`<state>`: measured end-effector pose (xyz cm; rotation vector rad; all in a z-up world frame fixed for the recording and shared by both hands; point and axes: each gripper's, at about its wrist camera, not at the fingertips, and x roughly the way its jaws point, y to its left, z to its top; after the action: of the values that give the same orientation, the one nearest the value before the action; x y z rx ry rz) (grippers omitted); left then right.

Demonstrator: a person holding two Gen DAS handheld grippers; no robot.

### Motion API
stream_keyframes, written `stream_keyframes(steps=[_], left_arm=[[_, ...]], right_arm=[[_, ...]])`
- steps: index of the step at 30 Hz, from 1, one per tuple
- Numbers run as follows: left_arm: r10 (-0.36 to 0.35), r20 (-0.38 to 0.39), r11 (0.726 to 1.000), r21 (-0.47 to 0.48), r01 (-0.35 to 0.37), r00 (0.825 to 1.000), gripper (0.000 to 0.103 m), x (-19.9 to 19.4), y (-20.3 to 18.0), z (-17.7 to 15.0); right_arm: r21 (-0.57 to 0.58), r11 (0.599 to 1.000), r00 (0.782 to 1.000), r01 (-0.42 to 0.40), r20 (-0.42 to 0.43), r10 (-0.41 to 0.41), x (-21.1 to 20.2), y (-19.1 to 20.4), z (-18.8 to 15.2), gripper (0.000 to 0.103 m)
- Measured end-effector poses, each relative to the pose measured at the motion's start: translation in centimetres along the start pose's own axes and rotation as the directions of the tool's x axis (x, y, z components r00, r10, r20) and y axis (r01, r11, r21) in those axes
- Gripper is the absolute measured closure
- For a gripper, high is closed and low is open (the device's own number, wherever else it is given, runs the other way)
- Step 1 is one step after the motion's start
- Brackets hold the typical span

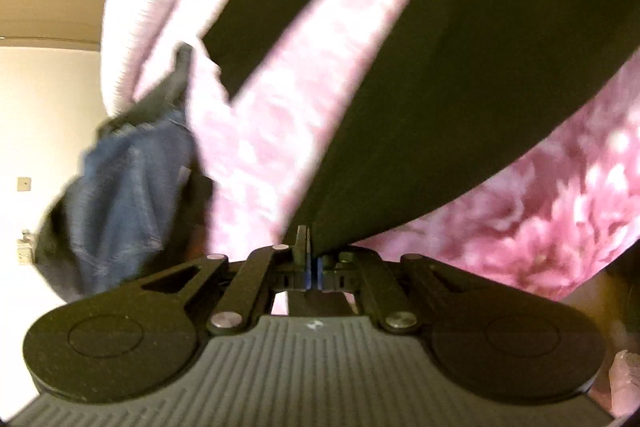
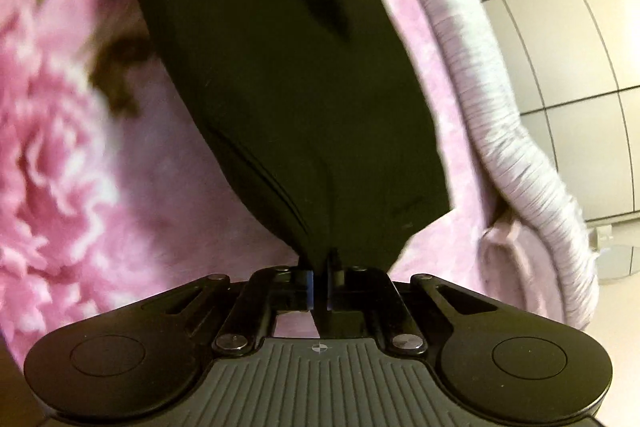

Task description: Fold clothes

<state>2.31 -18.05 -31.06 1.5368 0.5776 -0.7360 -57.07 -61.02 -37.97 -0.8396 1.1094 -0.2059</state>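
Left gripper [image 1: 308, 247] and right gripper [image 2: 320, 263] each pinch the black garment [image 2: 288, 87], stretched ahead over a pink blanket [image 2: 72, 147]; folding seems midway, jeans [image 1: 120, 195] left of the fingers.

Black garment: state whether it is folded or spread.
Cannot tell. Both the left gripper and right gripper are shut on the black garment, which stretches over the pink floral blanket.

The left gripper [image 1: 308, 251] sits at six o'clock, its jaws pinched together on the edge of a black fabric garment [image 1: 420, 67] that spreads toward one o'clock. Beneath it lies a fluffy pink floral blanket [image 1: 540, 211]. A crumpled blue denim garment [image 1: 128, 187] lies at nine o'clock.
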Motion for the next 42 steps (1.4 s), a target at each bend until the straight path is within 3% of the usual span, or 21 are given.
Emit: stream_keyframes(steps=[6, 10, 15, 21, 31, 37, 40, 42], left_arm=[[-0.064, 0.056, 0.997, -0.039, 0.066, 0.996, 0.101, -3.3, 9.8, 3.7], [-0.144, 0.076, 0.989, -0.016, 0.145, 0.987, 0.101, -1.8, 15.6, 7.8], [-0.245, 0.099, 0.969, 0.028, 0.244, 0.964, 0.101, 3.0, 20.3, 12.8], [-0.365, 0.048, 0.929, 0.079, 0.361, 0.930, 0.101, 10.0, 21.8, 17.3], [-0.433, -0.038, 0.898, 0.069, 0.435, 0.901, 0.101, 18.5, 22.9, 24.3], [-0.433, -0.098, 0.900, 0.014, 0.436, 0.896, 0.097, 23.0, 22.0, 28.2], [-0.375, -0.123, 0.925, 0.008, 0.379, 0.919, 0.093, 24.7, 20.4, 29.8], [-0.345, -0.117, 0.938, -0.015, 0.346, 0.931, 0.092, 25.0, 20.1, 30.6]], right_arm=[[-0.056, 0.998, 0.999, -0.007, 0.052, 0.010, -2.9, -8.7, 3.8, 0.101], [-0.083, 0.996, 0.999, -0.041, 0.008, 0.042, 0.1, -14.4, 6.4, 0.101], [-0.082, 0.995, 0.996, -0.059, -0.076, 0.053, 6.4, -20.8, 10.1, 0.101], [-0.038, 0.987, 0.974, -0.154, -0.174, 0.145, 14.5, -24.5, 13.3, 0.101], [0.108, 0.952, 0.928, -0.286, -0.214, 0.303, 24.8, -28.0, 14.0, 0.101], [0.234, 0.871, 0.844, -0.432, -0.234, 0.482, 29.8, -29.6, 13.2, 0.099], [0.366, 0.844, 0.844, -0.393, -0.221, 0.489, 32.0, -30.3, 12.7, 0.084], [0.491, 0.813, 0.864, -0.314, -0.208, 0.459, 32.7, -31.2, 11.9, 0.057]])
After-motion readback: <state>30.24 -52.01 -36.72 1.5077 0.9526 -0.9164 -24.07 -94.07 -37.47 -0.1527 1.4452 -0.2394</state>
